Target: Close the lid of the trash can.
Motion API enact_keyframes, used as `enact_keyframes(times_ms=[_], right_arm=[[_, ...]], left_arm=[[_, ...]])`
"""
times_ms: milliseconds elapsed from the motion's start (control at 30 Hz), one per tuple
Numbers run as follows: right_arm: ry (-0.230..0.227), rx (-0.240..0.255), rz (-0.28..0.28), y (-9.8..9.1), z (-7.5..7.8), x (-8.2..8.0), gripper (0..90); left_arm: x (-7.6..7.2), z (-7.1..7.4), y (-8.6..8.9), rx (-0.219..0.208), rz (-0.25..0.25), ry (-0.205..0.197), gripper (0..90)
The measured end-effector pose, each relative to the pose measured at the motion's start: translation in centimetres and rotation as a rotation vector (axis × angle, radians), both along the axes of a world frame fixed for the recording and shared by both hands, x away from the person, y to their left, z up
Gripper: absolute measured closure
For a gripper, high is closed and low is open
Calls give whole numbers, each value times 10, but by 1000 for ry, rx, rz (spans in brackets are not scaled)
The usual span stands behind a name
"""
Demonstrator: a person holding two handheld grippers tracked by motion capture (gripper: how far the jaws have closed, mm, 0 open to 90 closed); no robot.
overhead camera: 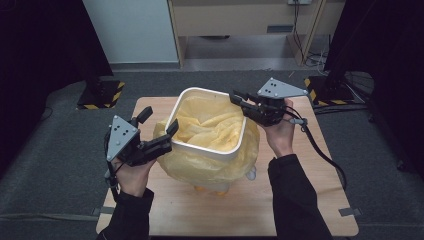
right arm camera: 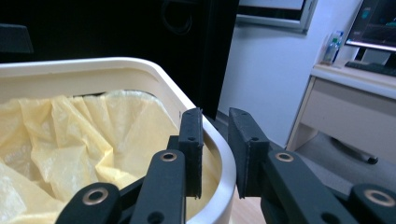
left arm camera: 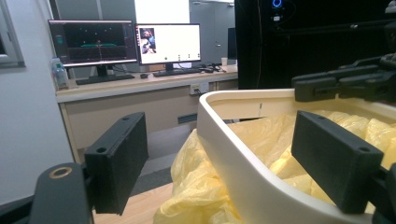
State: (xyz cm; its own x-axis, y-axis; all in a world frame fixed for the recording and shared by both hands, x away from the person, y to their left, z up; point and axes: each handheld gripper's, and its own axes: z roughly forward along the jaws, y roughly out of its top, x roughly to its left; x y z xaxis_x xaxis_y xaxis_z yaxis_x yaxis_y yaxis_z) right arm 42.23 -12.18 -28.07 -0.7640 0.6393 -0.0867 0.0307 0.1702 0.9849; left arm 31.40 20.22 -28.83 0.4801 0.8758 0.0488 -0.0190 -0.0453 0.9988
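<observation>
A wooden table (overhead camera: 300, 200) carries the work, with grey carpet around it and a pale desk unit beyond its far edge. At its middle, between the two grippers, stands a white bin (overhead camera: 207, 145) with a rounded square rim; a yellow bag (overhead camera: 210, 125) lines its inside and spills over the near-left rim, bunching down the outer wall just ahead of the left gripper (overhead camera: 159, 131). That gripper's jaws stand wide apart and straddle the left rim, one jaw outside over the draped bag, the other inside above the crumpled liner; neither pad presses on anything. Across the bin, the right gripper (overhead camera: 235, 97) sits at the far-right corner, its jaws narrowed to a small gap around the rim wall, one pad inside and one outside; whether the pads actually pinch the rim or a fold of bag cannot be told. From the left gripper view, a desk (left arm camera: 140, 86) with two lit monitors (left arm camera: 126, 42) stands well beyond the bin, and a black curtain (left arm camera: 303, 42) hangs behind the right gripper.
</observation>
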Motion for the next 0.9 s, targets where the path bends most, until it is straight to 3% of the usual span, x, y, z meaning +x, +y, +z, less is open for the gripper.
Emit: enact_keyframes(times_ms=[167,233,367,500,633,900], right_arm=[[-18,27,-1,-1,7,0,757],[-15,17,-6,0,5,1,754],[-5,15,-1,3,3,1,754],[2,-2,-1,4,0,2,754],[1,-12,-4,5,1,0,754],[-27,4,-13,8,8,-3,765]], left_arm=[[0,2,2,-18,11,-32,176],[1,1,3,-21,20,-37,173],[3,-2,5,-12,20,-21,169],[4,-5,7,-50,-7,-5,179],[4,-5,9,-45,-15,-4,204],[3,-5,7,-37,1,-19,173]])
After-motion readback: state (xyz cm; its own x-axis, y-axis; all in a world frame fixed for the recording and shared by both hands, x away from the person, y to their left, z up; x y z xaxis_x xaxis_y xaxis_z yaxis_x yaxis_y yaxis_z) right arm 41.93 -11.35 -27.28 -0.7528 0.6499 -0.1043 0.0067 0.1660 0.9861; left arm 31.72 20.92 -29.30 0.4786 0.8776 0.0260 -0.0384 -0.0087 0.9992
